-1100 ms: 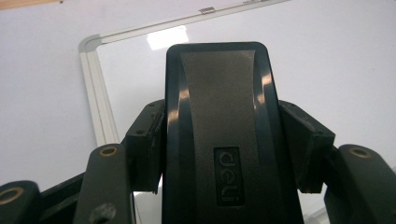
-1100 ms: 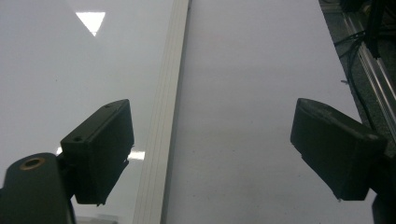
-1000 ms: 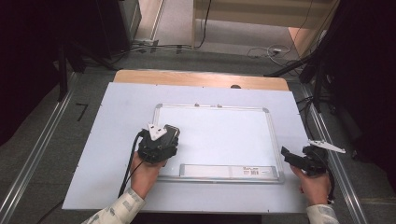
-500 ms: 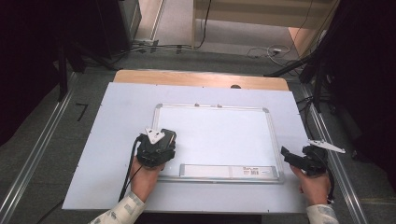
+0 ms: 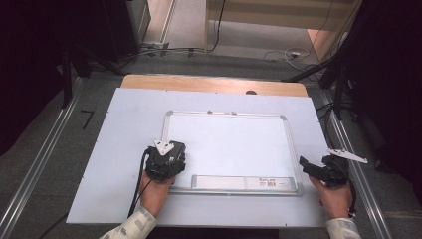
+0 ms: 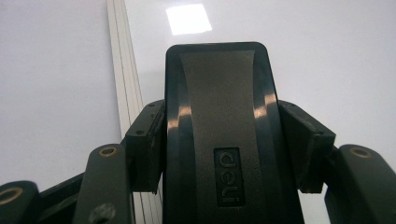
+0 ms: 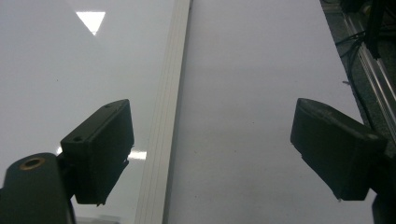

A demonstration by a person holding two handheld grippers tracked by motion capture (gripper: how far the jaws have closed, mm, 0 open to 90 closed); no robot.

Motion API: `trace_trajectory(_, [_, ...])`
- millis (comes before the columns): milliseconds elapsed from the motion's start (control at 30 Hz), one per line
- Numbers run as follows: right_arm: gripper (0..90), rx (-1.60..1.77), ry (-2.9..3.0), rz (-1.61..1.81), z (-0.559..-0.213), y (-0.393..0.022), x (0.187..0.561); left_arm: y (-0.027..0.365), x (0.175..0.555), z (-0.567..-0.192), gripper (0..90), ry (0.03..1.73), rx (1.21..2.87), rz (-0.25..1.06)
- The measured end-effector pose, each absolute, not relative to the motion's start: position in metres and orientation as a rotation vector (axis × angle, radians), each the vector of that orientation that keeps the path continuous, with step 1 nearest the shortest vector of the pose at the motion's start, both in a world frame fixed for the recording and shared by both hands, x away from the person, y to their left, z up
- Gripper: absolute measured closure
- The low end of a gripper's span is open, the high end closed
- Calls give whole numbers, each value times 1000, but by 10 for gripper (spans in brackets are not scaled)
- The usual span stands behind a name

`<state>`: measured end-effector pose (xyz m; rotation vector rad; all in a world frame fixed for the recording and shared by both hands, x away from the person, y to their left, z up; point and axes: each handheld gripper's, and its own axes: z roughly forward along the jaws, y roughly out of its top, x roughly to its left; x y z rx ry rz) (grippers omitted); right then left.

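Observation:
A white whiteboard [image 5: 234, 144] with a silver frame lies flat on the pale table [image 5: 129, 114]. My left gripper [image 5: 165, 155] sits over the board's near-left corner. In the left gripper view it [image 6: 224, 140] is shut on a black eraser [image 6: 219, 102] marked "deli", pads against both of its sides, with the board's left frame strip [image 6: 123, 70] beside it. My right gripper [image 5: 311, 168] rests at the board's near-right corner, pointing left. In the right gripper view it [image 7: 210, 144] is open with nothing between the jaws, straddling the board's frame strip [image 7: 170, 107].
A grey pen ledge with a label [image 5: 244, 182] runs along the board's near edge. A wooden strip [image 5: 214, 84] borders the table's far side. Metal rails [image 5: 45, 159] flank the table on the floor, and cables [image 5: 278, 55] lie beyond.
My left gripper has slid a little toward the near-left corner of the board with the eraser in it. The right gripper has stayed in place.

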<state>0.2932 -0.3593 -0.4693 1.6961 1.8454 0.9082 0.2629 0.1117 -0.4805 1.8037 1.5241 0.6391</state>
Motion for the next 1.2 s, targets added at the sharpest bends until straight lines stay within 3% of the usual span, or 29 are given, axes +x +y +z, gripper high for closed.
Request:
trace_trajectory(867, [120,1696,1845,911,-469,-359,294,107,265,-494,402,1576,1811,671])
trace_trajectory(1033, [120,1690,1847,909,-469,-360,293,109,263,-486,333,1534,1786,669])
trace_trajectory(1200, [120,1695,1844,913,-469,-359,293,111,259,-476,346,1502,1767,687])
